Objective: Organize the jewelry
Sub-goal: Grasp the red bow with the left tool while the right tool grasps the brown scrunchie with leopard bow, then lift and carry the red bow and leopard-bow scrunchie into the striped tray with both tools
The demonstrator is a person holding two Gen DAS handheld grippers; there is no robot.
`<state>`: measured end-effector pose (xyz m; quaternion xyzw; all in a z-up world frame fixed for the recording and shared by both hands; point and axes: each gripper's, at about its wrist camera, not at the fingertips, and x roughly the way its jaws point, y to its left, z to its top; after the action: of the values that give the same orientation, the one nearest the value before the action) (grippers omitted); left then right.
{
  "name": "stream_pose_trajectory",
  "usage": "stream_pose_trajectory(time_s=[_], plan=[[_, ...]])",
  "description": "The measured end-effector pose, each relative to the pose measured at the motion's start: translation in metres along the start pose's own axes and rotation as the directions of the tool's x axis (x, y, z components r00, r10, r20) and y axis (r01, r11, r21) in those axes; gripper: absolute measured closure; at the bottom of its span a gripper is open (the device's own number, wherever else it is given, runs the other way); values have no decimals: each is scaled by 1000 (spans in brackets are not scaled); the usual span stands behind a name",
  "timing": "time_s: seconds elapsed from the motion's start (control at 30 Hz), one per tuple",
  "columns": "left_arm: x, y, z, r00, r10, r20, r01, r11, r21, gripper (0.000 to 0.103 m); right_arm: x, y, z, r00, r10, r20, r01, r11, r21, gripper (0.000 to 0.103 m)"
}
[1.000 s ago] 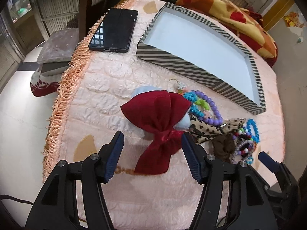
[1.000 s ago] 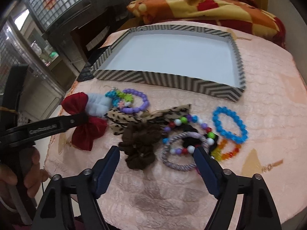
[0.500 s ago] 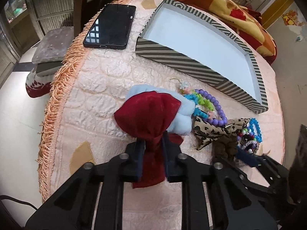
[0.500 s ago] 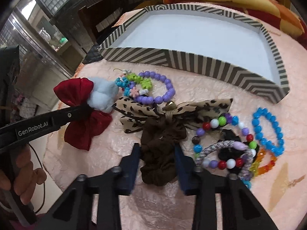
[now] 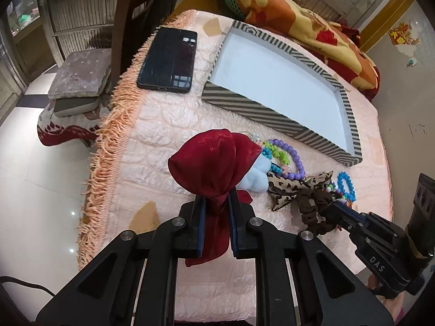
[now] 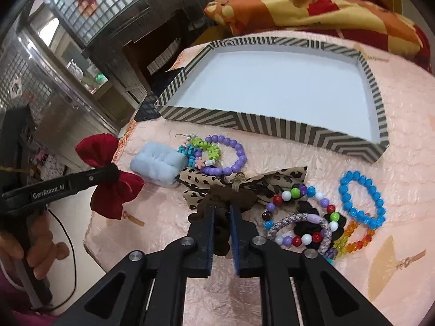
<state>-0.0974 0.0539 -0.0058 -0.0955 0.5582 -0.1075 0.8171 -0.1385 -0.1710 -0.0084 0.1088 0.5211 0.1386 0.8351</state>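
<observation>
A dark red fabric bow (image 5: 212,163) is pinched at its knot by my left gripper (image 5: 216,201), which is shut on it and holds it a little above the pink cover. From the right wrist view the same red bow (image 6: 114,195) hangs at the left in the left gripper (image 6: 108,172). My right gripper (image 6: 221,209) has its jaws closing on a brown scrunchie (image 6: 228,194), and the pads press on its folds. The striped box (image 6: 244,121) with a white floor lies beyond, with nothing in it.
On the cover lie a light blue padded clip (image 6: 156,165), a purple bead bracelet (image 6: 236,157), a leopard bow (image 6: 272,182), a blue bracelet (image 6: 378,203) and more bead bands. A black phone (image 5: 168,59) lies left of the box, near the fringed edge (image 5: 108,146).
Both grippers went from wide open to closed: the left on the red bow, the right on the brown scrunchie. The bow has come up off the cover, baring the blue clip.
</observation>
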Motion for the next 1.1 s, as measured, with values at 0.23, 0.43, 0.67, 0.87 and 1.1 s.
stream_pose_trajectory(time_s=[0.23, 0.43, 0.67, 0.87, 1.1], plan=[[1, 7, -6, 1000, 16, -10, -16, 999, -30, 90, 16, 3, 7, 998, -29, -58, 30, 1000, 3, 47], [3, 9, -6, 1000, 19, -16, -19, 999, -37, 90, 45, 6, 12, 991, -79, -109, 78, 997, -9, 47], [4, 8, -5, 1000, 16, -26, -17, 1000, -26, 90, 46, 2, 12, 993, -76, -90, 74, 997, -26, 81], [-5, 7, 1, 1000, 13, -13, -13, 1000, -20, 90, -1, 1, 9, 1000, -10, -4, 10, 1000, 9, 81], [-20, -6, 10, 1000, -14, 4, 13, 1000, 4, 90, -40, 1, 13, 996, 28, 90, -31, 999, 32, 81]])
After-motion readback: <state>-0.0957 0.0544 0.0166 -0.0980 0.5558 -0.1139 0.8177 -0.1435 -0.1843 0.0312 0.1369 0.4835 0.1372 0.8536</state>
